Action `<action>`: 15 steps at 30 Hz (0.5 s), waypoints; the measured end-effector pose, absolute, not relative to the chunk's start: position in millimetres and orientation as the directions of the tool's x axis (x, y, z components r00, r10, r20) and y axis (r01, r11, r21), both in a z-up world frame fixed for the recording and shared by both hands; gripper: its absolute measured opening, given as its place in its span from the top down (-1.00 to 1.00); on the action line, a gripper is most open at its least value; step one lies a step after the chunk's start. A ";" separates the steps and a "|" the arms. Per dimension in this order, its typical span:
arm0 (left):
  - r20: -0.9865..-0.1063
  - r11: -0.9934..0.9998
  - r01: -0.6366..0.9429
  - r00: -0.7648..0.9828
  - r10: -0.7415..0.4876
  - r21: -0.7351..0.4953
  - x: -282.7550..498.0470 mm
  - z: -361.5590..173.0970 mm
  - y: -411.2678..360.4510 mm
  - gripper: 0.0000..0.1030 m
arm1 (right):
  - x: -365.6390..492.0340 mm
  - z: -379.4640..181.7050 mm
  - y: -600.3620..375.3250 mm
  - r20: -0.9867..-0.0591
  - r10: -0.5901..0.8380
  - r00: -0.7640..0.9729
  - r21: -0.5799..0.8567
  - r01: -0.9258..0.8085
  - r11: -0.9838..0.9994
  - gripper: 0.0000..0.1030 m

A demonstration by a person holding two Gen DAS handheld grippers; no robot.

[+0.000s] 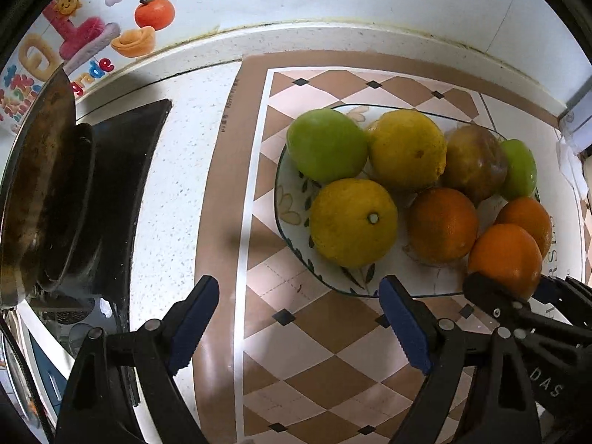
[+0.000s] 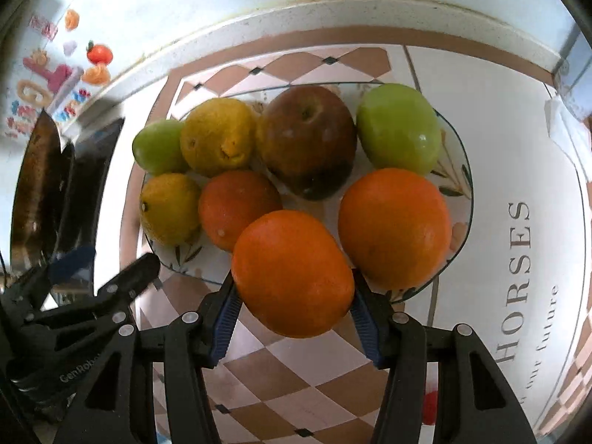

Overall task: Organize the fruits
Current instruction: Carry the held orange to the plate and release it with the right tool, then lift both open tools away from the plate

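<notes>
Kitchen worktop (image 1: 177,170), speckled white, with a tan checked mat (image 1: 314,351) on it, backed by a wall with cartoon stickers, a dark stove and pan (image 1: 40,185) at your left. Item in hand: one orange (image 2: 292,273), clamped between the blue pads of your right hand-held gripper (image 2: 292,314), jaws part-closed on its sides, hanging just over the near rim of the plate (image 2: 464,170). Plate contents: two more oranges (image 2: 394,227), two yellow citrus (image 2: 218,137), two green apples (image 2: 399,127), one dark reddish apple (image 2: 309,140), all crowded together and touching. Your left hand-held gripper (image 1: 299,325) stands wide and empty over the mat, just short of the plate. Key relation: the held orange sits straight ahead between your right fingers, near-round with no real long axis; the only free plate space lies directly below, so lowering it there looks likely.
</notes>
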State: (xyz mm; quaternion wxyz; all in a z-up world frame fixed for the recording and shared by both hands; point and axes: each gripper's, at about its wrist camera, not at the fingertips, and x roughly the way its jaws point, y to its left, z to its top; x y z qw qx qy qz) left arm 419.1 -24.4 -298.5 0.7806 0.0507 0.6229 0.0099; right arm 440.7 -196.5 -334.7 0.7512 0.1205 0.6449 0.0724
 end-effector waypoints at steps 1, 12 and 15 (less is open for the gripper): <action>-0.972 0.995 0.048 0.222 0.077 0.089 418.4 -299.0 -24.0 -0.72 | 437.7 -334.0 -196.6 -0.950 0.267 0.162 0.278 0.051 0.959 -0.15; -0.976 0.997 0.049 0.214 0.050 0.062 410.8 -294.0 -16.3 -0.72 | 422.6 -304.5 -217.8 -0.940 0.249 0.234 0.287 0.143 0.947 -0.71; -0.972 0.998 0.051 0.231 0.033 0.046 405.0 -283.9 -13.7 -0.72 | 415.0 -284.0 -216.8 -0.946 0.191 0.261 0.233 0.142 0.962 -0.88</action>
